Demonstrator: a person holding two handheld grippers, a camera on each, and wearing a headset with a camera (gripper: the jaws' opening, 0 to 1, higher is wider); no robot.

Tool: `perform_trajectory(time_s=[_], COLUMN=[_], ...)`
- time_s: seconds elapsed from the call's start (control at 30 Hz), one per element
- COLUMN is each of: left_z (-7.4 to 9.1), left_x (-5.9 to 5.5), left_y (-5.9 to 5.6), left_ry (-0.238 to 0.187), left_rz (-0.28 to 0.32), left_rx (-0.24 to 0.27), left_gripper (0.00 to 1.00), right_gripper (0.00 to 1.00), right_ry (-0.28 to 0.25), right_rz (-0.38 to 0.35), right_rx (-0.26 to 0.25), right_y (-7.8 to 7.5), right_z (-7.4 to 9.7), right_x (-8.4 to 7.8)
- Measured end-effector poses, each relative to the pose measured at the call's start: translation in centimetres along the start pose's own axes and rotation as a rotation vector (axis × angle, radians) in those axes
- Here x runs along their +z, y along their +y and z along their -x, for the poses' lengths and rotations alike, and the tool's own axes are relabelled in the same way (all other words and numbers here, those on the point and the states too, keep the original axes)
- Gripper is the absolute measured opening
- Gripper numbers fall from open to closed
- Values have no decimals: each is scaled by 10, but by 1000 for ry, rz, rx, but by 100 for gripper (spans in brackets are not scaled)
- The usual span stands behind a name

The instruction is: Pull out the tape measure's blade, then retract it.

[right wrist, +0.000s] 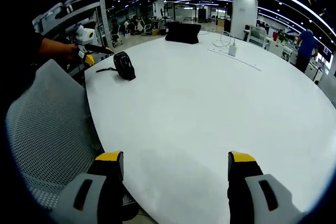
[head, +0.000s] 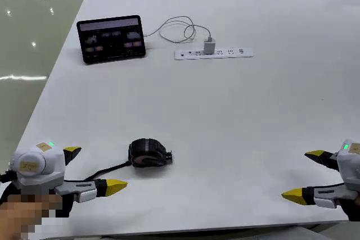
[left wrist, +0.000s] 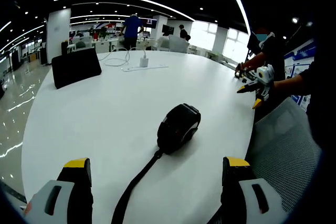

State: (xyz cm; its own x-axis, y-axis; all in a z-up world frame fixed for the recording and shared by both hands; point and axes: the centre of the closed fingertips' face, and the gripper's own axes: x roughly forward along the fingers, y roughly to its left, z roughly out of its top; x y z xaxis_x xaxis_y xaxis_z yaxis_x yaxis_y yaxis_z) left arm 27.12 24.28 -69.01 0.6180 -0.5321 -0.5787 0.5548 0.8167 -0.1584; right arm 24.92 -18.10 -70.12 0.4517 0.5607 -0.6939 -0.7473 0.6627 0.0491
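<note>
The left gripper [left wrist: 157, 163] has its two yellow-tipped jaws spread wide apart with nothing between them but the white table [head: 236, 122] and a black wrist strap [left wrist: 135, 188]; the strap runs up through the gap, closer to the left jaw, and joins the tape measure [left wrist: 179, 127]; the tape measure, a black case, lies on the table just ahead of the jaw tips and roughly centred between them, touched by neither jaw; no blade can be seen drawn out of it. In the head view the case sits just beyond that gripper's tips, its strap trailing back toward them.

The right gripper [right wrist: 175, 156] also holds its jaws wide apart over bare tabletop near the table edge, gripping nothing; the tape measure lies well ahead of these jaws and off to their left, with the left gripper just beyond it in a person's hand [right wrist: 62, 51].

Farther out from the left jaws, a dark tablet [head: 111, 39] stands propped on the table, well beyond the tape measure; beside it lies a white power strip [head: 214, 54] with a white charger [head: 209, 45] plugged in and a looped white cable [head: 177, 29] running toward the tablet; a grey mesh chair [right wrist: 47, 129] sits off the table edge, left of the right jaws.
</note>
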Motion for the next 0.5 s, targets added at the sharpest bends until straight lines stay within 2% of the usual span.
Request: perform_trajectory(time_s=[0.07,0.3,0.37,0.4,0.5], left_z=[0,6,6,4,2], left_x=[-3,0,-3,-7,-10], left_y=[3,9,9,8,4], left_ry=[5,-17,-6,15,33], left_rz=[1,34,44,55,59], left_rx=[9,19,16,13,-2], left_gripper=[100,100,100,100,100], right_gripper=[81,94,98,100,100], right_ry=[-3,-16,-19,-23,-3], right_rz=[0,3,-5,-6,1], right_rx=[-4,8,7,1,11], right_y=[-3,-7,-9,-10,-8], right_z=[2,-1,-3,-3,-5], right_x=[1,9,11,12,8])
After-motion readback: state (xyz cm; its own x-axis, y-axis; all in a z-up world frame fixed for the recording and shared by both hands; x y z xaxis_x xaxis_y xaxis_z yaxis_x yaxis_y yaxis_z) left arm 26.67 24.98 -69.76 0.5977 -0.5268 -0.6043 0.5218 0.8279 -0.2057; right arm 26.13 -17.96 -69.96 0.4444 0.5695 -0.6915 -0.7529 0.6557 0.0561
